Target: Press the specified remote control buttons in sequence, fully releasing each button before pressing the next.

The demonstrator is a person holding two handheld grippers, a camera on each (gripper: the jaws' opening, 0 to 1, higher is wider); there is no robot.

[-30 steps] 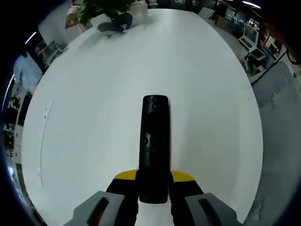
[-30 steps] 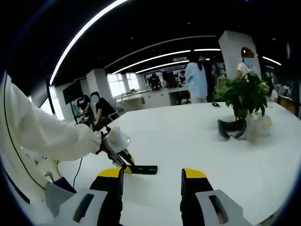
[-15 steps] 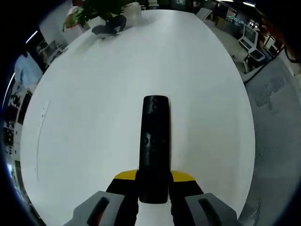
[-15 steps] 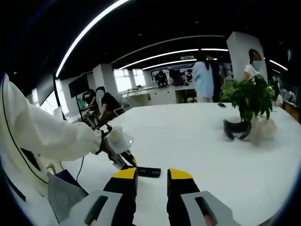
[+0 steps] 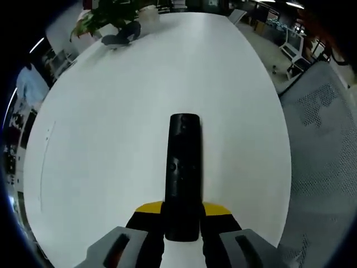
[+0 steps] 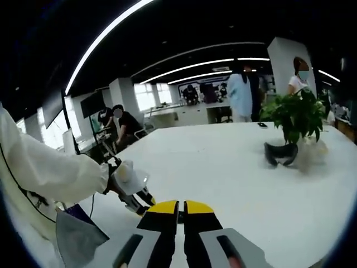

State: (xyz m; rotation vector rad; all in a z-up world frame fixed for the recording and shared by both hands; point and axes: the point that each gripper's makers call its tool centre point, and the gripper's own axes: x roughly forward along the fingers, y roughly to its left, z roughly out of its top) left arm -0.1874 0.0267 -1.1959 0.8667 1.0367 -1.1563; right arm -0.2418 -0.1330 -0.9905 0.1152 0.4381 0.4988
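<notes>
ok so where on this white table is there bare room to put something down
Nearly all the white table is bare: the wide stretches on both sides of the remote and the run beyond its far end up to the potted plant. That far corner is crowded, with a dark object beside the plant. The left gripper holds the remote's near end.

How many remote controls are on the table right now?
1: a black remote control lies on the white table, its near end clamped in the left tool. More could be hidden.
</notes>
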